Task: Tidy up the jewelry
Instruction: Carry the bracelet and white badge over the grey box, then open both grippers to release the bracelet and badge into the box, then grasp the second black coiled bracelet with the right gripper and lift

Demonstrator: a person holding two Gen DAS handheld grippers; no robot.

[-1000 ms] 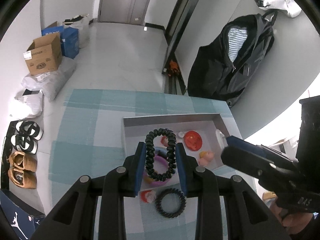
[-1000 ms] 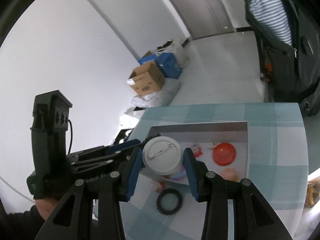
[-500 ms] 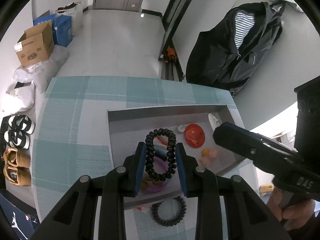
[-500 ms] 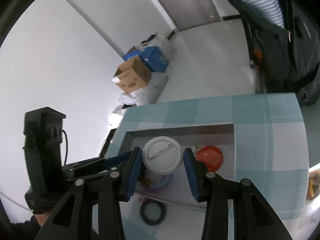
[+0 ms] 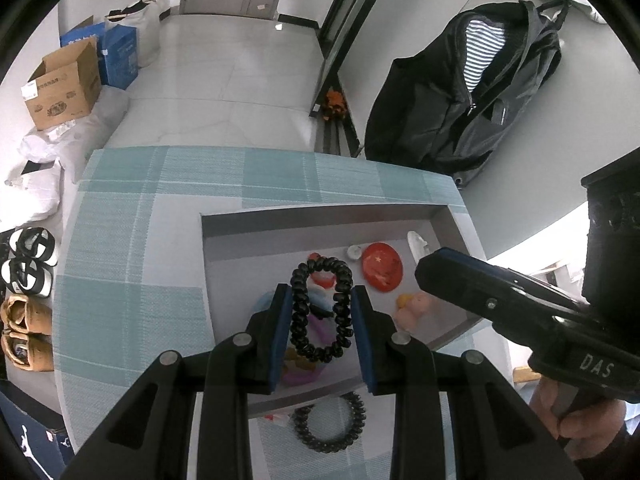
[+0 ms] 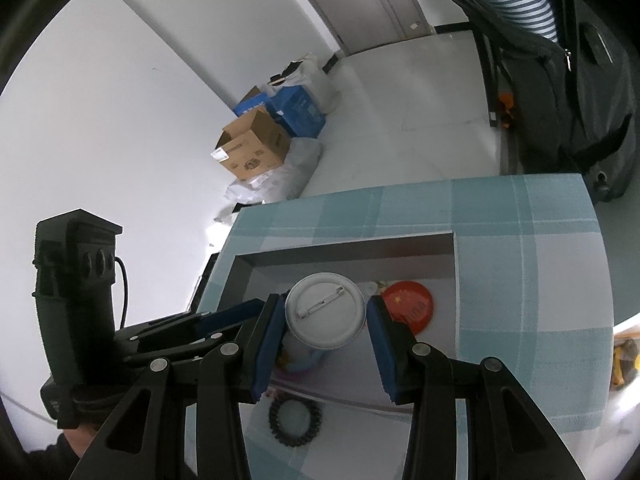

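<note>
My left gripper [image 5: 322,312] is shut on a black spiral hair tie [image 5: 322,309], held above the grey tray [image 5: 320,216]. My right gripper [image 6: 326,316] is shut on a round white pin badge [image 6: 325,311], pin side up, also above the tray [image 6: 344,242]. In the tray lie a red badge [image 5: 382,266], a purple ring [image 5: 304,374], a pink and yellow figure [image 5: 414,308] and other small pieces. A second black spiral hair tie [image 5: 330,426] lies on the cloth just outside the tray's near wall; it also shows in the right wrist view [image 6: 295,419].
The tray sits on a teal and grey checked tablecloth [image 5: 132,240]. The table edge is close beyond the tray. On the floor are cardboard boxes [image 5: 64,88], shoes [image 5: 26,264] and a black jacket [image 5: 464,92] against the wall.
Both grippers have moved forward over the tray, still holding the hair tie and the badge. The tray now lies lower and nearer in both views.
</note>
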